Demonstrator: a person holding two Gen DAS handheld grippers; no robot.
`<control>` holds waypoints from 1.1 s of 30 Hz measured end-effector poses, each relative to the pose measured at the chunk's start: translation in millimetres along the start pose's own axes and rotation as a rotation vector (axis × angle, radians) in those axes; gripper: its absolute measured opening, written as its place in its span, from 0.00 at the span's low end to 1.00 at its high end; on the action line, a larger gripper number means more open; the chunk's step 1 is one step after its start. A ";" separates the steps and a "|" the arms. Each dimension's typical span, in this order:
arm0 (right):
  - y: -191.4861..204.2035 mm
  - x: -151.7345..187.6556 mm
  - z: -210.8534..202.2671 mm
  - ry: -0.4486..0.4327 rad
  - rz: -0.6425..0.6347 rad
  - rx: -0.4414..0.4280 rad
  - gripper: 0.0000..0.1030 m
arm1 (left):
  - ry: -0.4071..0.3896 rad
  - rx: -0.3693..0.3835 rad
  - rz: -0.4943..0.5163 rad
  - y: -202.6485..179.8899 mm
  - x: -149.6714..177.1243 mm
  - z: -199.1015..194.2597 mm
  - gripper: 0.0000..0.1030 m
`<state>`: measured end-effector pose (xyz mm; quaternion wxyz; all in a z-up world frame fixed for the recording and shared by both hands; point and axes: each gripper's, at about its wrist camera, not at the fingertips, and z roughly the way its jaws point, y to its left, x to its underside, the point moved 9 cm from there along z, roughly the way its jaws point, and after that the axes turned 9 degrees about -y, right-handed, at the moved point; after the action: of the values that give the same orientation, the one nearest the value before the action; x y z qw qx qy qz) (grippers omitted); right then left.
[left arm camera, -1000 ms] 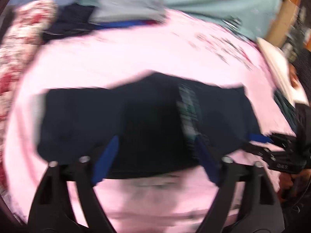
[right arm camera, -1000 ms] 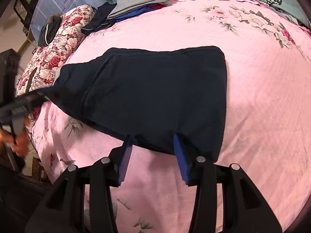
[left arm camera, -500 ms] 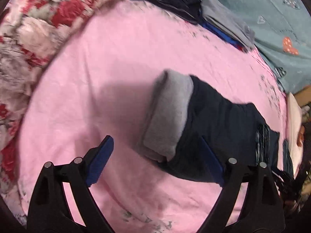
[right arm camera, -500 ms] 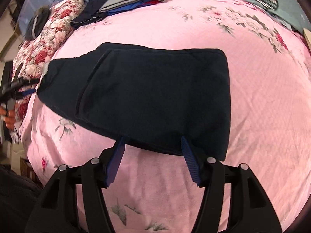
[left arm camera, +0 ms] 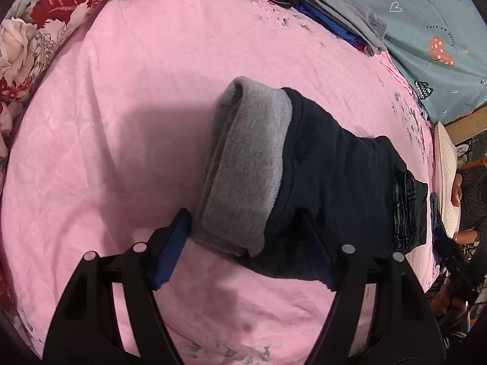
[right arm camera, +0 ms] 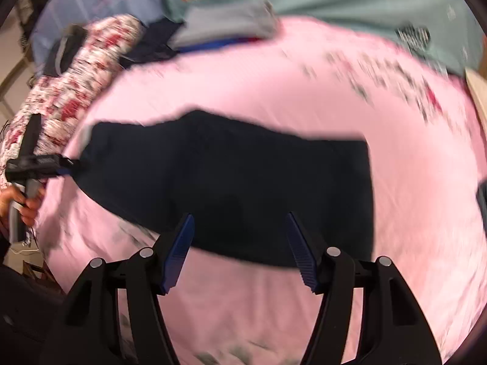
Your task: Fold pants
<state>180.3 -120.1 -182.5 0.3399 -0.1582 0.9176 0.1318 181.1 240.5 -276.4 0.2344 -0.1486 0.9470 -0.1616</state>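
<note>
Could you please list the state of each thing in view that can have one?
Pants: lying on the bedspread, partly folded, grey lining showing at one end.
Left gripper: open, its fingers either side of the grey end.
Right gripper: open, over the near edge of the pants.
Bedspread: spread flat, lightly creased.
Clothes pile: folded and stacked at the far edge.
</note>
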 end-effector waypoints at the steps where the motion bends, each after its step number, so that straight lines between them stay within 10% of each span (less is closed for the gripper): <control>1: 8.6 -5.4 3.0 -0.017 -0.023 0.004 0.58 | 0.002 -0.010 0.006 -0.7 1.0 0.2 0.72; 7: 35.6 30.0 72.7 0.179 -0.145 0.101 0.58 | 0.003 0.005 0.019 -7.4 -0.1 -2.2 0.54; 14: 35.1 27.2 76.0 0.131 -0.158 0.122 0.61 | -0.052 -0.012 0.061 -14.4 2.1 -14.8 0.39; 26: 36.8 31.5 74.5 0.111 -0.164 0.121 0.61 | -0.022 -0.143 0.037 -4.0 5.7 -1.6 0.70; 33: 37.0 31.8 74.1 0.105 -0.167 0.112 0.61 | -0.064 -0.049 0.015 -13.4 5.3 -13.9 0.39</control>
<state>186.5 -66.7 -253.1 0.3097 -0.2215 0.9237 0.0430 172.5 229.8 -261.8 0.2621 -0.1522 0.9438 -0.1316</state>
